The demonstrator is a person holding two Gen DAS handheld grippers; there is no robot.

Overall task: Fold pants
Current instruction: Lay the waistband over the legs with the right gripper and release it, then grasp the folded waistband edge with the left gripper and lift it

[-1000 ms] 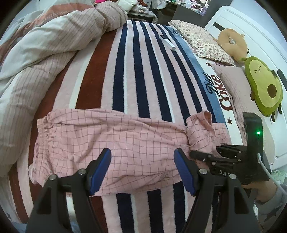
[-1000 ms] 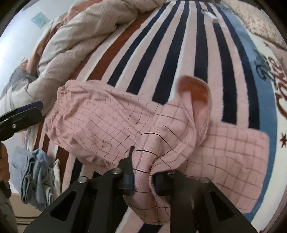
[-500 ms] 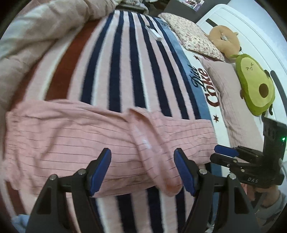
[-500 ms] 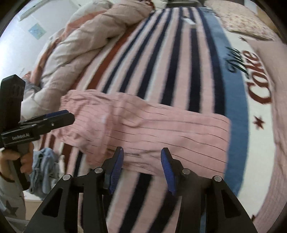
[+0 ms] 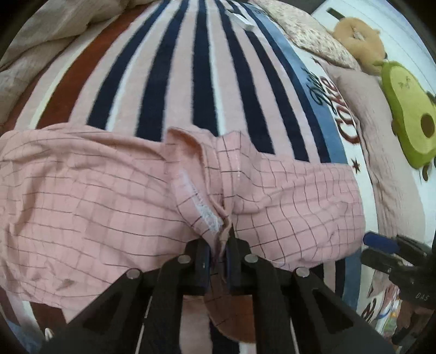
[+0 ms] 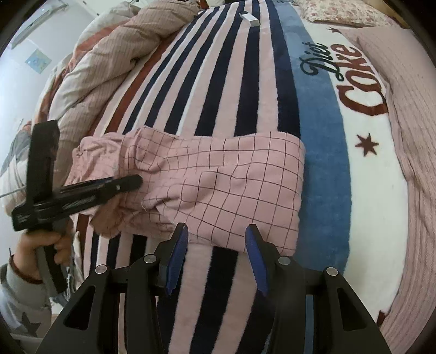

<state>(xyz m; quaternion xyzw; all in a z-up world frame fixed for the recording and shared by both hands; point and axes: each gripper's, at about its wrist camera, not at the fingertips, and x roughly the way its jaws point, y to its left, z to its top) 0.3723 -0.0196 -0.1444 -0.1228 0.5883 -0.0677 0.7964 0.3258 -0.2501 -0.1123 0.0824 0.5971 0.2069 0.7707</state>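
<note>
Pink checked pants point(image 6: 218, 185) lie across the striped blanket point(image 6: 231, 81), with the leg end folded over toward the waist. My left gripper point(image 5: 220, 242) is shut on a bunched hem edge with a white seam at the middle of the pants point(image 5: 95, 196). In the right wrist view the left gripper point(image 6: 136, 181), held by a hand, bites the fold at its left side. My right gripper point(image 6: 216, 256) stands open just off the near edge of the pants, nothing between its blue pads. It also shows in the left wrist view as the right gripper point(image 5: 381, 242), beside the right fold.
A heaped beige duvet point(image 6: 114, 54) fills the far left of the bed. A floral pillow point(image 5: 308, 35), a brown plush point(image 5: 357, 35) and an avocado plush point(image 5: 408, 109) lie along the right. A small white box point(image 6: 249, 19) rests far up the blanket.
My right gripper let go of the pant leg, opened and drew back. My left gripper came down and shut on the hem edge. The leg end now lies folded over.
</note>
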